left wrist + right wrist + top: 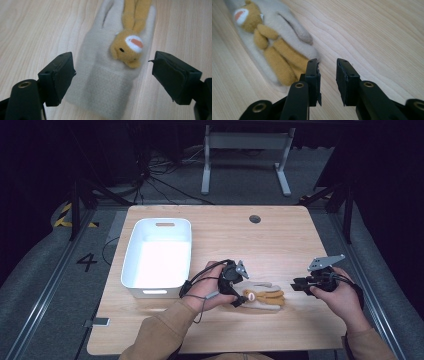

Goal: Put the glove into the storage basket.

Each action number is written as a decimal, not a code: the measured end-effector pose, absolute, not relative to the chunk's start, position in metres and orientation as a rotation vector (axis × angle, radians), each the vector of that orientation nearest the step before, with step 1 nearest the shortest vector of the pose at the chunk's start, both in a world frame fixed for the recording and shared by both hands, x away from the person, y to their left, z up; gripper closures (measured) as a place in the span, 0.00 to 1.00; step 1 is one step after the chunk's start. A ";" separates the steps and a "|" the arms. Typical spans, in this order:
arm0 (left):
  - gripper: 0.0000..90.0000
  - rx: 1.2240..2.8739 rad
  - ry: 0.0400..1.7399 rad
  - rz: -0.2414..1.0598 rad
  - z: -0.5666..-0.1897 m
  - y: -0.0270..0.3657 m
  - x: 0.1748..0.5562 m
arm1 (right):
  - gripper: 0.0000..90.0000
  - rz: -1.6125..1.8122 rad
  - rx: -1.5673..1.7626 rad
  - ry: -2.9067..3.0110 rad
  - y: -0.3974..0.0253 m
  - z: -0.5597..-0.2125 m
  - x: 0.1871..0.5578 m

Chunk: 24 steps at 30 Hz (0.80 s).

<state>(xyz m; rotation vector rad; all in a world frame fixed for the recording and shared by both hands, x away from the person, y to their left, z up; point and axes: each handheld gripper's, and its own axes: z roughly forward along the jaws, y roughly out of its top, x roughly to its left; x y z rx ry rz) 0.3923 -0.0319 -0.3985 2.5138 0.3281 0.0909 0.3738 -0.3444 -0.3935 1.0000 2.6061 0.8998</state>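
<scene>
A beige fleece glove (265,300) with a tan plush animal (128,47) sewn on its back lies flat on the wooden table (280,240), near the front middle. My left gripper (239,297) is open at the glove's cuff end. In the left gripper view the gripper (112,75) has its jaws spread wide on either side of the cuff (105,92), not touching it. My right gripper (296,285) hovers to the right of the glove's fingers. In the right gripper view this gripper (328,75) has a narrow gap between its jaws, with nothing in it; the glove (294,35) lies ahead to its left.
A white plastic bin (131,251) stands on the left half of the table, with nothing visible inside. A small round grommet (255,219) sits near the far edge. A desk frame (245,150) and cables lie on the floor beyond.
</scene>
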 end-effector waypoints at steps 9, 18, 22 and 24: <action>0.20 2.539 0.284 0.072 -0.414 -0.042 0.398 | 0.74 0.927 0.988 2.603 -0.344 -0.395 0.375; 0.18 2.552 0.266 0.059 -0.429 -0.048 0.402 | 0.70 0.936 0.971 2.610 -0.341 -0.398 0.375; 0.18 2.558 0.264 0.069 -0.432 -0.052 0.402 | 0.69 0.936 0.975 2.612 -0.341 -0.399 0.376; 0.18 2.571 0.254 0.076 -0.434 -0.054 0.403 | 0.69 0.939 0.977 2.611 -0.341 -0.399 0.376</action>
